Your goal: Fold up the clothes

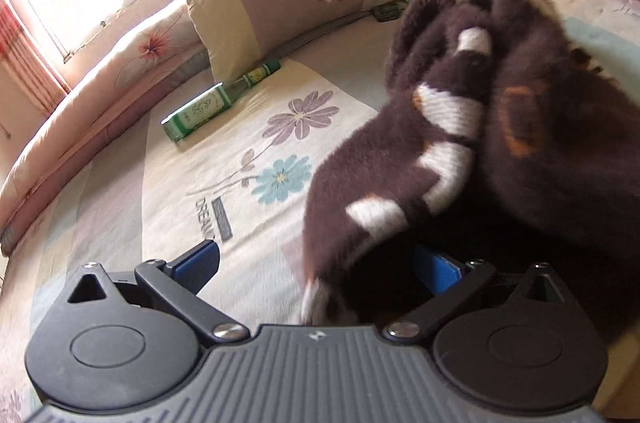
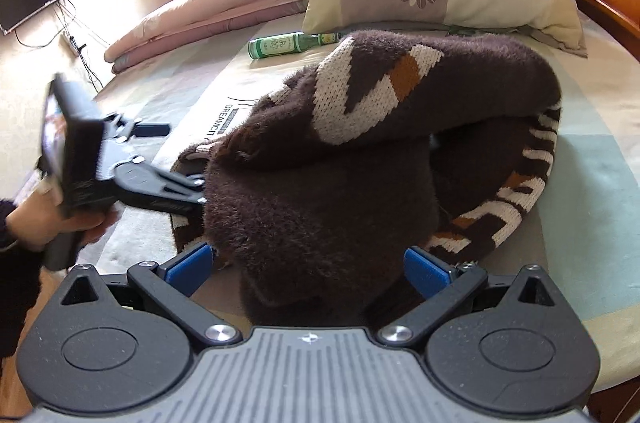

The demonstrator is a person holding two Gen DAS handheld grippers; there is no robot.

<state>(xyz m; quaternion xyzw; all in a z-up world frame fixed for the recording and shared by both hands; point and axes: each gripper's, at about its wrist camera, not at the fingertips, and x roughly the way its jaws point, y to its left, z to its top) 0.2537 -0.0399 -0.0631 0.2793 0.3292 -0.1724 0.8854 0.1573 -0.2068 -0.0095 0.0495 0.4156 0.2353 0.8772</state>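
Sweater point(image 2: 320, 183) lies bunched on bed point(image 2: 580, 151) between spread fingers of right claw point(image 2: 316, 269) and left claw point(image 1: 320, 269), neither clamped.

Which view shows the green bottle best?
Left wrist: the green bottle lies large and unobstructed on the bed sheet, label visible. In the right wrist view it is smaller and farther, its neck end meeting the brown sweater.
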